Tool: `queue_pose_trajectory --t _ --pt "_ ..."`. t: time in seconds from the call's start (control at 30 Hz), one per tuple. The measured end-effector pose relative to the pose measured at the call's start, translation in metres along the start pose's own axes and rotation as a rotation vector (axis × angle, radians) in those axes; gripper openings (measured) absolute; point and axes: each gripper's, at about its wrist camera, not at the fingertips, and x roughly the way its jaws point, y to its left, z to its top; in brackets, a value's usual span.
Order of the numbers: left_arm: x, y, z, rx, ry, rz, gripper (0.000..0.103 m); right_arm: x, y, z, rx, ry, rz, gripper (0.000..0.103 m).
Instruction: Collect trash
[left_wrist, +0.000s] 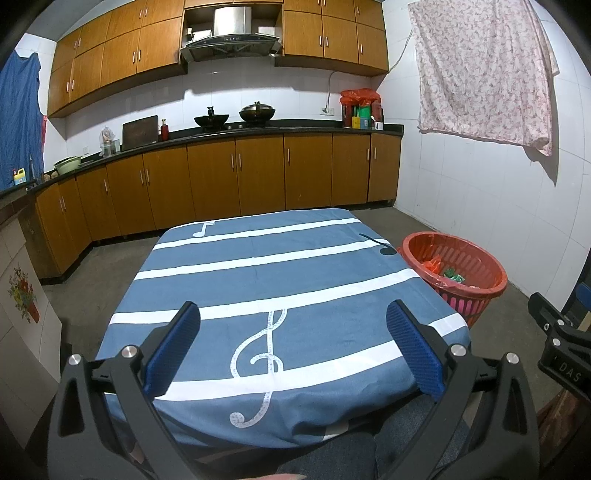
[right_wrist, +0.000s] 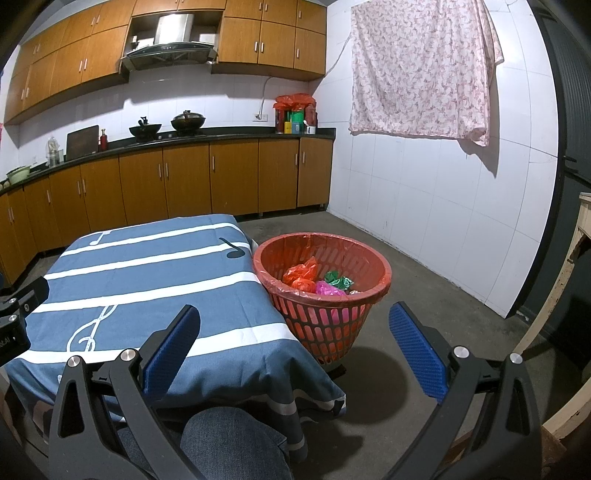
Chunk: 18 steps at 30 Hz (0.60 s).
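Hovering wide-open, empty: left hand-held gripper (left_wrist: 293, 347) above blue music-note-clothed table (left_wrist: 258, 266); right hand-held gripper (right_wrist: 295, 349) likewise, red slatted plastic trash basket (right_wrist: 322, 291) just ahead, holding crumpled wrappers (right_wrist: 317, 280), likely task finished.

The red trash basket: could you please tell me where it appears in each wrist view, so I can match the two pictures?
Left wrist view: the red trash basket sits at the right, on the floor beside the table's far right corner, partly hidden by the tablecloth.
Right wrist view: the basket is near the centre, just right of the table, with crumpled trash inside.
Shared landmark: the black music note printed on the tablecloth corner nearest the basket.
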Motion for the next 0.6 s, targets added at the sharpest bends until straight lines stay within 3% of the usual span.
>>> queue_pose_trajectory --t 0.6 --pt "0.0011 0.0015 0.0000 -0.001 0.001 0.001 0.099 -0.0004 -0.0009 0.0005 0.000 -0.001 0.000 0.101"
